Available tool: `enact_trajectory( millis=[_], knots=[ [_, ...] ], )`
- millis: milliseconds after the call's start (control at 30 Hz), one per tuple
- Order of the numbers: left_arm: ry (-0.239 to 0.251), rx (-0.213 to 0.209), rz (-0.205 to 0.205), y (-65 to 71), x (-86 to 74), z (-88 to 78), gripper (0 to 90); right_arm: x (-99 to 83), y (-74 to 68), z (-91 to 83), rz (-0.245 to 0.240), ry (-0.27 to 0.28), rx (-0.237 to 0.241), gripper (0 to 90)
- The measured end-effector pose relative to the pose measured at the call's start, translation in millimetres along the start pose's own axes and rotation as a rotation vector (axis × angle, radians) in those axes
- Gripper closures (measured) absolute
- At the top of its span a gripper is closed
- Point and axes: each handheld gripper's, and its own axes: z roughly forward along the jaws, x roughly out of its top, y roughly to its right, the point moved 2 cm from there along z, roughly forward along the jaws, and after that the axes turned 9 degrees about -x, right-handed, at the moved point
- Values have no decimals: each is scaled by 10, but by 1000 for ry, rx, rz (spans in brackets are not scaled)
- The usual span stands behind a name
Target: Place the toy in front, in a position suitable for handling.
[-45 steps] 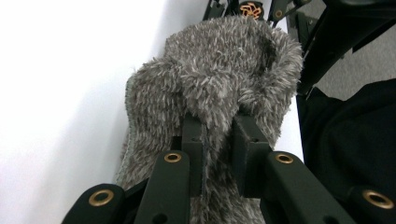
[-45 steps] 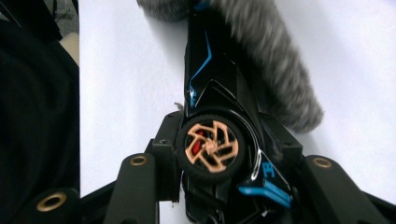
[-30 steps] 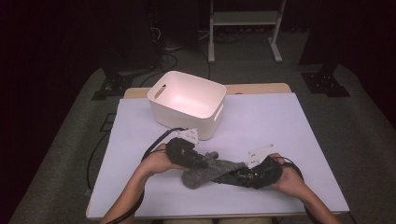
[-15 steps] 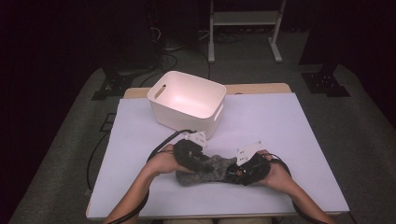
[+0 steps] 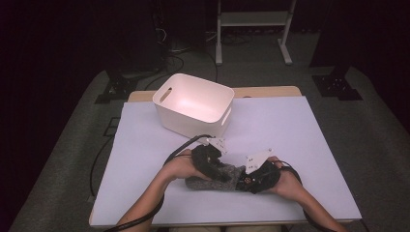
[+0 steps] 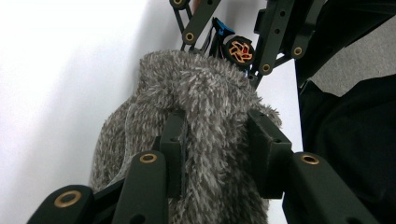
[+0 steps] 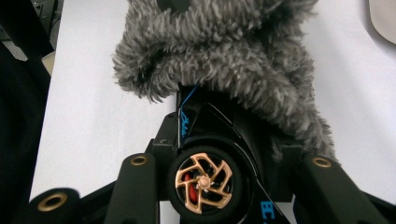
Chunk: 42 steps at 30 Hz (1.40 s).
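A grey fuzzy sock (image 5: 209,183) lies on the white table near its front edge, pulled partly over a black toy car with a bronze wheel (image 7: 204,183). My left gripper (image 5: 221,175) reaches in from the left. Its jaws have just been closing, and its pads press the sock's pile (image 6: 210,107) from both sides. My right gripper (image 5: 243,183) comes from the right and is shut on the toy car's body (image 7: 210,135), with the sock's open end (image 7: 224,51) bunched over the car's front. In the left gripper view the car's wheel (image 6: 239,50) shows beyond the sock.
A white plastic bin (image 5: 193,104) with handle slots stands at the back centre-left of the table (image 5: 300,130). A black cable (image 5: 181,147) trails from the left gripper toward the bin's front. Dark floor and a stand's legs lie beyond the table.
My left hand has shifted right along the sock, closer to the right gripper. The sock looks shorter and more bunched. The right hand has stayed about where it was.
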Motion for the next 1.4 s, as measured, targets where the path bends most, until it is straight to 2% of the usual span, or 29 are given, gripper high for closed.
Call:
enact_trajectory(
  millis=[100,167,200,333,433,533,600,800,1000,1100,1233,1400],
  knots=[
    [29,13,-13,-4,-29,-107,686,3,1,0,-3,-2,-3,559],
    [10,42,-7,-3,-69,-154,734,4,24,6,-1,-2,6,559],
    [9,42,-10,-1,-79,-170,740,10,27,9,13,-2,13,558],
    [-19,65,-2,0,-111,-242,776,46,40,38,-8,-3,10,559],
    [-4,85,-19,-11,-183,-339,783,44,68,36,-6,-6,12,560],
    [6,109,-44,-41,-302,-497,785,18,131,5,2,-17,13,560],
    [30,129,-68,-51,-399,-634,784,-7,175,-19,-3,-19,9,560],
    [57,195,-112,-17,-692,-1002,781,-132,246,-121,25,-21,-3,559],
    [-4,324,-168,22,-1043,-1313,775,-215,259,-171,40,-13,-20,557],
    [-18,343,-191,14,-1161,-1272,767,-191,245,-170,36,-34,-23,537],
    [-27,312,-205,-43,-1261,-1042,748,-142,211,-154,66,-66,13,401],
    [-27,275,-198,-76,-1255,-757,672,-110,207,-160,130,-81,50,353]
  ],
)
